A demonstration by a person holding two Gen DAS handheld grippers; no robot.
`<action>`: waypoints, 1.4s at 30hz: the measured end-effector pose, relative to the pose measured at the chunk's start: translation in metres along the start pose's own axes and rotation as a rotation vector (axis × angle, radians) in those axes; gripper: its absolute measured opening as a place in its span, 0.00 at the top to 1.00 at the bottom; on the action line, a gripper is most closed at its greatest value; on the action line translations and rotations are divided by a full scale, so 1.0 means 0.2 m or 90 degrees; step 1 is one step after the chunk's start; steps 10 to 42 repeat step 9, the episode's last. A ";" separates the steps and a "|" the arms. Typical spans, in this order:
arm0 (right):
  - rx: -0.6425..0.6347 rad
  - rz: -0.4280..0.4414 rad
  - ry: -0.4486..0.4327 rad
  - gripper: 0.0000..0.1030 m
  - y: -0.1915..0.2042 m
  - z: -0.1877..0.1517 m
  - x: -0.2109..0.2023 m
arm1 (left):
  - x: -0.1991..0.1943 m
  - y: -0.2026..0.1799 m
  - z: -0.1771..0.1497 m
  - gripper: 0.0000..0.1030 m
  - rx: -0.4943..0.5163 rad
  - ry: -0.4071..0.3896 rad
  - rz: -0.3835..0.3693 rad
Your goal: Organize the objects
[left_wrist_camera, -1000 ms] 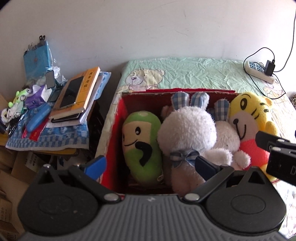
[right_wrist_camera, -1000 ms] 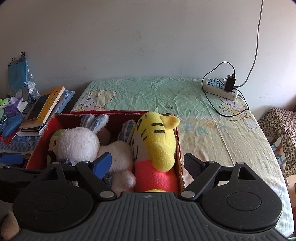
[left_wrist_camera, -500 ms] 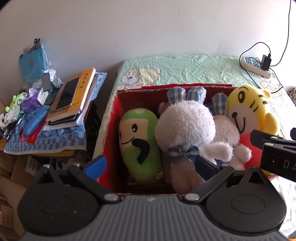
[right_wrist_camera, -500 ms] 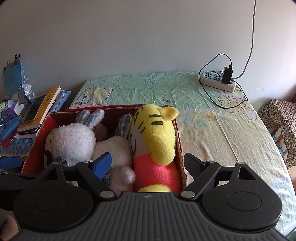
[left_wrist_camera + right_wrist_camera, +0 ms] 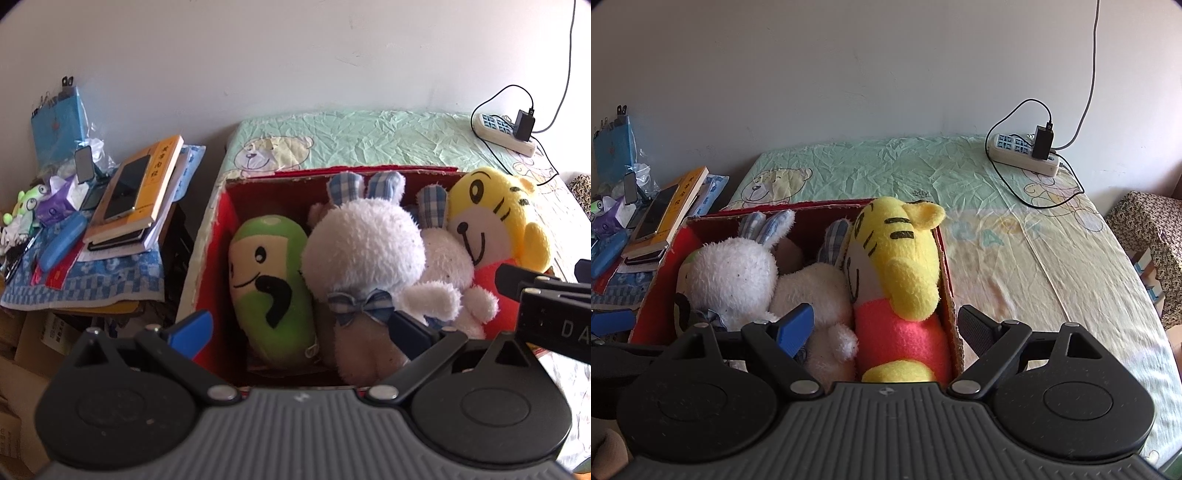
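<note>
Left gripper [image 5: 299,328]: jaws spread wide, holding nothing; it hangs above the near edge of the red cardboard box [image 5: 218,236], the blue-padded finger over the box's left wall, the dark finger over the big rabbit's body.
Right gripper [image 5: 886,325]: jaws spread wide, empty; it hangs over the box's right half, the blue-padded finger above the small rabbit, the dark finger just outside the box's right wall, over the sheet.
Green plush [image 5: 269,280]: lies in the box straight ahead of the left gripper, against the left wall, face up.
Big white rabbit [image 5: 364,251]: beside the green plush, pressed against it, checked ears pointing away, checked bow at the neck.
Small white rabbit [image 5: 812,291]: wedged between the big rabbit and the tiger, ahead of the right gripper's blue finger.
Yellow tiger plush [image 5: 897,269]: against the box's right wall, between the right gripper's fingers in that view, its head above the rim.
Bed sheet [image 5: 923,173]: green, bear print; the box rests on it.
Power strip [image 5: 1023,153]: far right on the sheet, charger plugged in.
Stack of books [image 5: 136,195]: left of the left gripper on a cluttered side table, a phone lying on top.
</note>
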State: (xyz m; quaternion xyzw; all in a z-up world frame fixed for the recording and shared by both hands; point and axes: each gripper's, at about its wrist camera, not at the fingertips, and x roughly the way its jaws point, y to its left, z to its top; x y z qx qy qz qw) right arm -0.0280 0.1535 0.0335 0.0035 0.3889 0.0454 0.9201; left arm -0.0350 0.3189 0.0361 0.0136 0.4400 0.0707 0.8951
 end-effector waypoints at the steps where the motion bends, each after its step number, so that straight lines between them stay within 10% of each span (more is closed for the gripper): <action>1: 0.000 -0.001 0.001 0.15 0.00 0.00 0.00 | 0.01 0.00 0.00 0.02 0.000 0.003 -0.001; 42: 0.014 0.003 -0.010 0.15 -0.01 -0.01 -0.02 | -0.05 0.01 -0.01 0.02 -0.001 -0.032 -0.020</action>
